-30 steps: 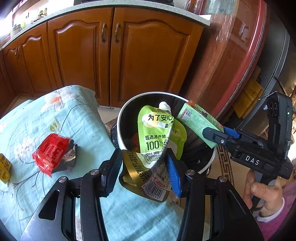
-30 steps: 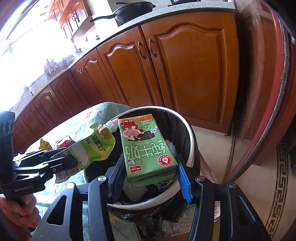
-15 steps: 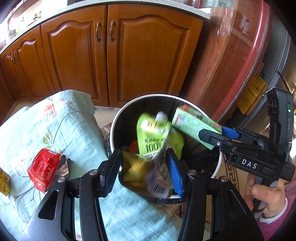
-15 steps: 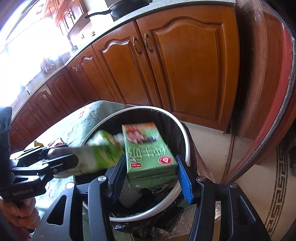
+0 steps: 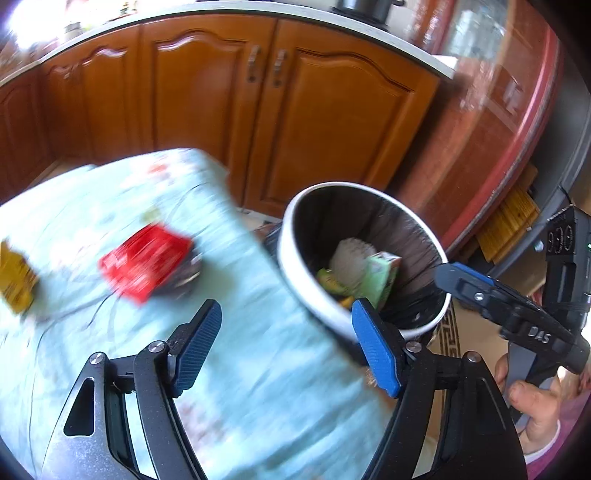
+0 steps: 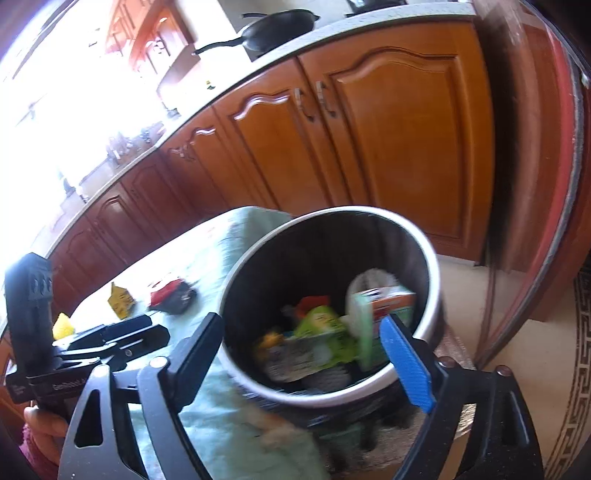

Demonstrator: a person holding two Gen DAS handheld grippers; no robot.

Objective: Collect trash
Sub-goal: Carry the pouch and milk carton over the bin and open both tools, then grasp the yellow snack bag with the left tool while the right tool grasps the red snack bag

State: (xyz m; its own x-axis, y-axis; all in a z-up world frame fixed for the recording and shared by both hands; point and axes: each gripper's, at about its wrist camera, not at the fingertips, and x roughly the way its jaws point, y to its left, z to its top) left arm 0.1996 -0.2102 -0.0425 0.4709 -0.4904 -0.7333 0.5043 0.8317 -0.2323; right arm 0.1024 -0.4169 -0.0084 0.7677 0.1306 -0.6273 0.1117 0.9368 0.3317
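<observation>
The round trash bin [image 5: 295, 236] [image 6: 432, 280], lined with a black bag, stands beside the cloth-covered table. Inside it lie the green pouch [image 6: 325, 332] [image 5: 327, 278] and the green milk carton [image 6: 384, 306] [image 5: 380, 277]. My left gripper [image 5: 286, 347] hangs over the table edge, its jaws opening with nothing between them. The jaws of my right gripper [image 6: 306, 354] are opening above the bin's near rim, nothing in their grip. A red wrapper [image 5: 144, 262] [image 6: 170, 291] and a yellow packet [image 5: 14, 284] [image 6: 120, 301] lie on the cloth.
The table carries a pale green flowered cloth [image 5: 229, 387]. Brown wooden cabinets [image 5: 207, 110] run behind it under a light countertop with a black pan [image 6: 277, 26]. A glass-fronted red cabinet [image 6: 546, 184] stands right of the bin. Another yellow scrap [image 6: 62, 325] lies on the table's left.
Both grippers opened wide. The pouch left my left gripper and the carton left my right one; both now lie in the bin. My left gripper swung left, toward the table.
</observation>
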